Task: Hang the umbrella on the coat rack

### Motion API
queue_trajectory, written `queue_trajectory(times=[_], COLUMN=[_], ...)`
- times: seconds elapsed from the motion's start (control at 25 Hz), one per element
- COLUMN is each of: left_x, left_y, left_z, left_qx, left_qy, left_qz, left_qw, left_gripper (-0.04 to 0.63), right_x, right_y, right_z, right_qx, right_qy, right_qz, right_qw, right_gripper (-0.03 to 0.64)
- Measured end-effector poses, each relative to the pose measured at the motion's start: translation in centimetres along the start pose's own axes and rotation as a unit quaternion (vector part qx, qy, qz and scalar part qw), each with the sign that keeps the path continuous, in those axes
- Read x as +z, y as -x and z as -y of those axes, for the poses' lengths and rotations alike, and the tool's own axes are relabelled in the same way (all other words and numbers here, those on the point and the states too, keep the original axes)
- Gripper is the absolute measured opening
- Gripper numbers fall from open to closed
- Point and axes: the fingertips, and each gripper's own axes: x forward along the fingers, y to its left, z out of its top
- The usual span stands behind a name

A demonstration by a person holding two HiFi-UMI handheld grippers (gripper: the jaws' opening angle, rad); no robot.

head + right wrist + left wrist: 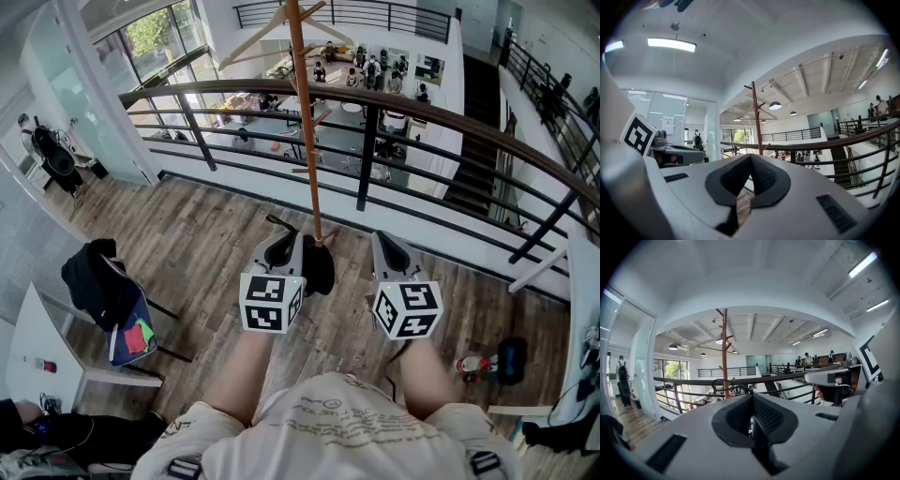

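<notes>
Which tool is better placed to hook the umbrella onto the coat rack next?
Left. The left tool is shut on the umbrella, its black loop showing just past the tips, with the coat rack right ahead. The right tool is shut and holds nothing.

The coat rack [302, 112] pole looks like smooth wood with a warm orange-brown stain and a slight sheen. The floor [206, 234] is plank with a grey-brown, matt, kinda weathered grain. The railing [367, 159] has dark painted metal bars under a glossy brown top rail. The left gripper [752, 398] and right gripper [751, 158] both have smooth matt light-grey plastic shells. Their black pads [772, 417] have a fine cross-hatched, rubbery-looking texture. The umbrella [322, 267] reads as matt black cloth. The jacket [92, 281] is dark soft fabric, and the person's shirt [328, 431] is pale printed cloth.
</notes>
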Motion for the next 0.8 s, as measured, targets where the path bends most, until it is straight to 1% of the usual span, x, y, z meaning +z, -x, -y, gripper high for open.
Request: queue_trajectory(times=[0.28, 0.4, 0.8], left_x=[0.0, 0.0, -1.0], left_y=[-1.2, -1.7, -4.1], left_z=[0.5, 0.8, 1.9], left_qx=[0.016, 0.025, 0.069], left_qy=[0.005, 0.003, 0.019], left_qz=[-0.003, -0.006, -0.015], left_qw=[0.9999, 0.9996, 0.9973], left_gripper=[0.009, 0.009, 0.009], right_x=[0.0, -0.2, -0.8], right_y=[-0.4, -0.9, -2.5], right_z=[1.2, 1.8, 4.9], right_qx=[0.021, 0.03, 0.063], right_qy=[0.0, -0.009, 0.0], right_qz=[0.001, -0.005, -0.011], right_qw=[1.0, 0.999, 0.998], right_gripper=[-0.002, -0.002, -0.002])
